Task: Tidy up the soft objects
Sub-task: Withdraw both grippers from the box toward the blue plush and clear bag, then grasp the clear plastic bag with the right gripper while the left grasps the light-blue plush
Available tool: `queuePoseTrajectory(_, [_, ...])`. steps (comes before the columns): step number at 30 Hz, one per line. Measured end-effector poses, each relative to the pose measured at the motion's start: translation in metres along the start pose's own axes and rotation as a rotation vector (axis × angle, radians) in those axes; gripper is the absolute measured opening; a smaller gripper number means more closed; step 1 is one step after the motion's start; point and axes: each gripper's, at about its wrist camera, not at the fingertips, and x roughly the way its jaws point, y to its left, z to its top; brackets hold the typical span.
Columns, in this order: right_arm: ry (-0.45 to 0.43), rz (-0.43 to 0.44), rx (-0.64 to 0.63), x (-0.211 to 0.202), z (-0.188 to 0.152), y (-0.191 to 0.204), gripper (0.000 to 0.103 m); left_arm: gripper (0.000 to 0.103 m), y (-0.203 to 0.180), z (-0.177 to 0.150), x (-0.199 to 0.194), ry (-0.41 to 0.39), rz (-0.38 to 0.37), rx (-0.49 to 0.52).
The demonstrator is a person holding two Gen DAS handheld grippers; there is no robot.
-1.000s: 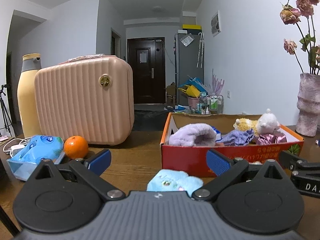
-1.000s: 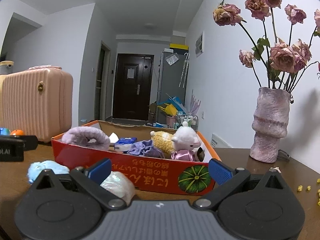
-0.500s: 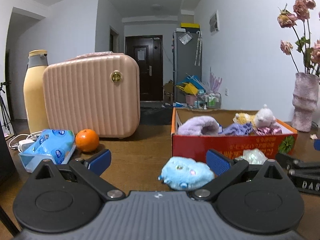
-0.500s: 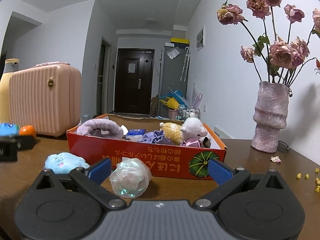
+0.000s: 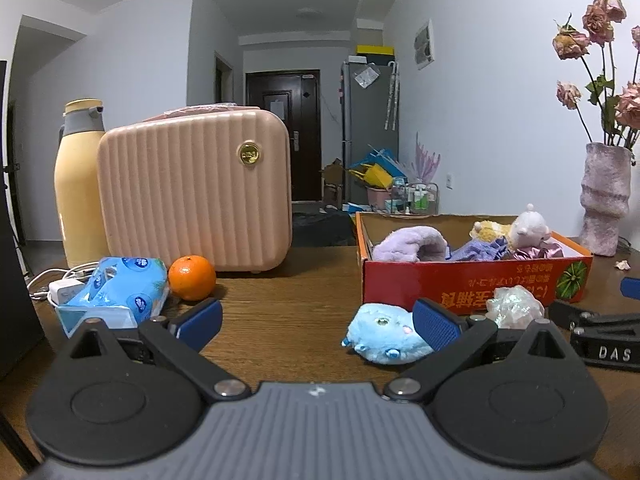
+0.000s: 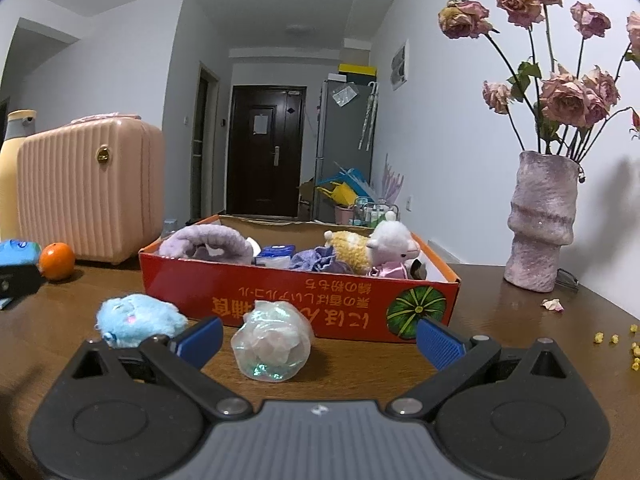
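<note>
Both tongs spread wide, nothing pinched. Left gripper (image 5: 316,322) low over the table (image 5: 280,312); right gripper (image 6: 320,338) likewise, pointed at the red box (image 6: 304,304).

Task things: two soft items lie loose on the wood, just in front of the box's near wall. Blue plush (image 5: 382,334) sits by the left gripper's right finger, partly behind its pad. Iridescent wrapped bundle (image 6: 272,344) sits betw. the right gripper's fingers, nearer the left one, not touched. Rest of the soft stuff (purple cloth, lamb plush, etc.) already in the box.

Risks, as I judge them:
- Bundle's wrap looks slick and crinkly; a shallow pinch could squirt it fwd against the box wall.
- Plush off-centre to left gripper; closing w/o re-aiming would likely catch an edge only, or shove it sideways.
- Grippers near each other: right one's body shows at the left view's right edge. Both reaching at once could clash.
- Box is light cardboard; a low carry may clip the rim and push the box back.

Room: open wood betw. the orange (image 5: 192,278) and box, gd for left approach. Pink case (image 5: 196,192) and tissue pack (image 5: 116,288) crowd the left side. Vase (image 6: 542,220) w/ dried roses stands right of the box, apart from it; wide swing there is unwise. Table's far edge lies right behind box. Lift-over from the front looks the cleanest path.
</note>
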Motion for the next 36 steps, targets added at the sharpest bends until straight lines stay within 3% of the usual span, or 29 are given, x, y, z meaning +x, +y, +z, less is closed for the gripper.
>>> queuePoseTrajectory(14, [0.061,0.003,0.012,0.012,-0.002,0.0,0.103,0.103,0.004,-0.002,-0.001,0.005,-0.028,0.022])
queuePoseTrajectory(20, [0.132,0.025,0.019,0.034,0.0,0.006,0.103,0.103,0.008,-0.004,0.005,0.035,-0.052,0.033])
queuePoseTrajectory(26, [0.206,0.058,0.04,0.061,0.003,0.011,0.096,0.103,0.007,-0.008,0.011,0.054,-0.035,0.044])
queuePoseTrajectory(32, [0.253,0.08,0.061,0.081,0.005,0.012,0.077,0.103,0.004,-0.01,0.017,0.051,0.006,0.07])
queuePoseTrajectory(34, [0.253,0.089,0.057,0.083,0.005,0.012,0.056,0.103,0.004,-0.011,0.02,0.059,0.004,0.071])
queuePoseTrajectory(35, [0.256,0.096,0.057,0.083,0.005,0.012,0.036,0.103,0.004,-0.011,0.021,0.065,0.001,0.073])
queuePoseTrajectory(36, [0.26,0.101,0.06,0.083,0.004,0.012,0.028,0.103,0.003,-0.012,0.022,0.069,-0.001,0.077])
